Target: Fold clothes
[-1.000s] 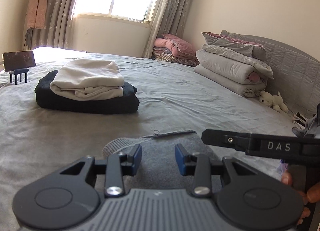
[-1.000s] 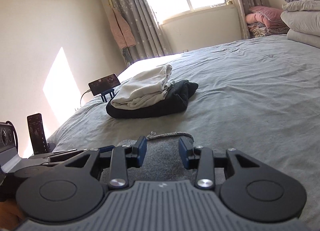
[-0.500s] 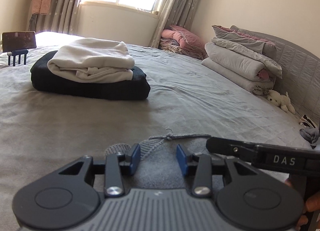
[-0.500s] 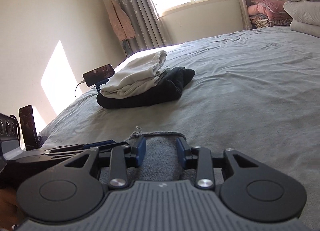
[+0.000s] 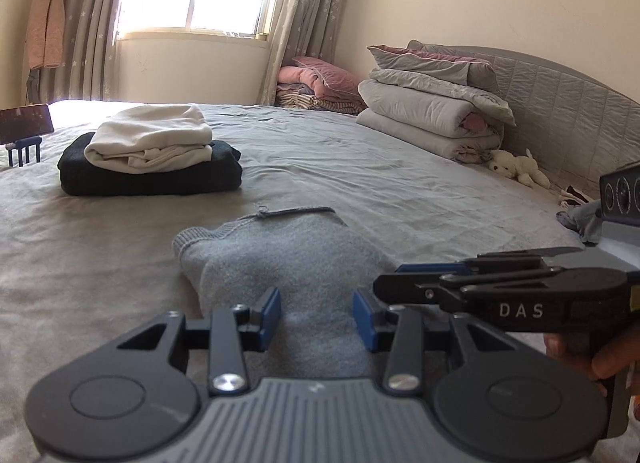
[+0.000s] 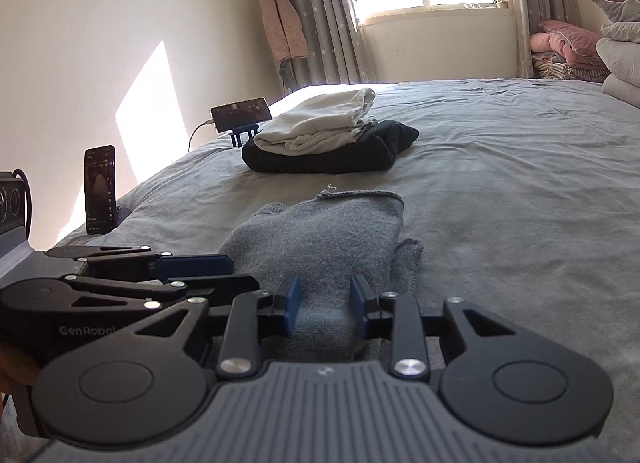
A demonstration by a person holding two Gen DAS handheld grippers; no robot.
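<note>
A folded grey knitted garment (image 5: 296,259) (image 6: 328,235) lies on the grey bed (image 5: 400,191), a loose thread at its far edge. My left gripper (image 5: 317,319) hovers over its near end, open, with the cloth showing in the gap between the blue pads. My right gripper (image 6: 325,305) is open too, right beside it over the same near end. Each gripper shows side-on in the other's view: the right gripper (image 5: 400,279) and the left gripper (image 6: 240,273). Farther back, a folded white garment (image 5: 148,139) (image 6: 320,119) rests on a folded dark one (image 5: 152,179) (image 6: 332,151).
A phone on a blue stand (image 5: 24,131) (image 6: 240,109) sits by the stack, and a second phone (image 6: 100,189) stands at the bed's left edge. Folded quilts (image 5: 432,119), a plush toy (image 5: 516,167) and a crumpled cloth (image 5: 580,219) lie along the headboard side.
Both grippers have lifted and drawn back from the grey garment, so more of its folded shape shows. The finger gaps look the same.
</note>
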